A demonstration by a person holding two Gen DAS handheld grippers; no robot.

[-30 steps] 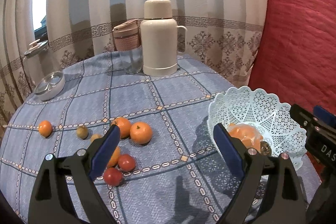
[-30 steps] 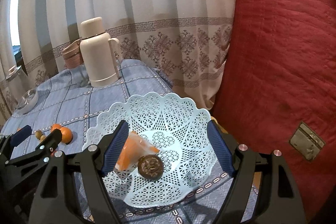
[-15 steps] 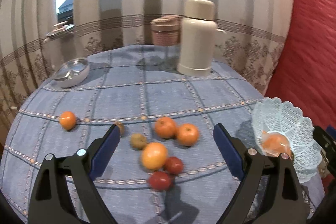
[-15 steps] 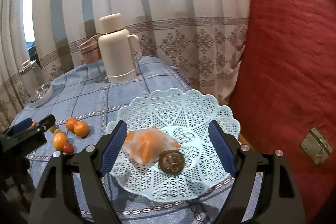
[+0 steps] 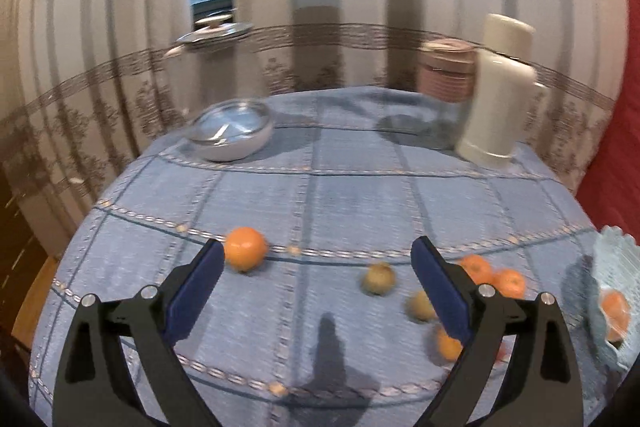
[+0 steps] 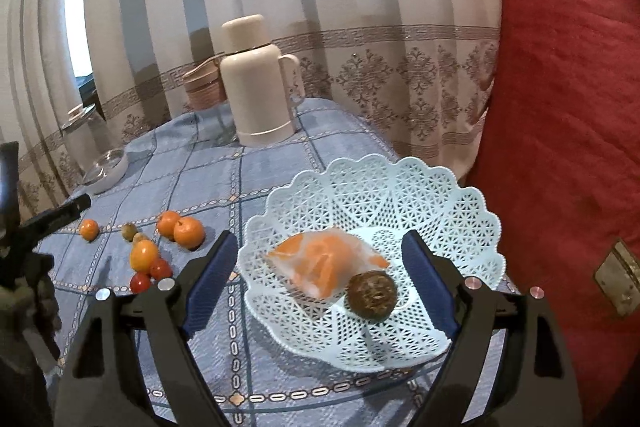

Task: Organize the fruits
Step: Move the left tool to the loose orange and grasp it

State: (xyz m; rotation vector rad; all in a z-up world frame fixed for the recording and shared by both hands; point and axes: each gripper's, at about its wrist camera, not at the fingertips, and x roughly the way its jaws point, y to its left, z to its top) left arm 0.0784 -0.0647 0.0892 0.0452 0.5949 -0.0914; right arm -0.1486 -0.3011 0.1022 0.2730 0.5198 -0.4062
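The left gripper (image 5: pixel 316 287) is opening wide over the table (image 5: pixel 320 195) with nothing in it. The right gripper (image 6: pixel 316 283) is opening too, empty, over the basket (image 6: pixel 400 187). The lone orange (image 5: pixel 245 248) is lying close, looking round, firm and rolly, so squeezing its middle is looking best

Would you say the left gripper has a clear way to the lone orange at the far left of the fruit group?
Probably yes. The left gripper is open and empty, the lone orange sits just beyond its left finger on bare tablecloth, and the nearest green fruit lies well apart.
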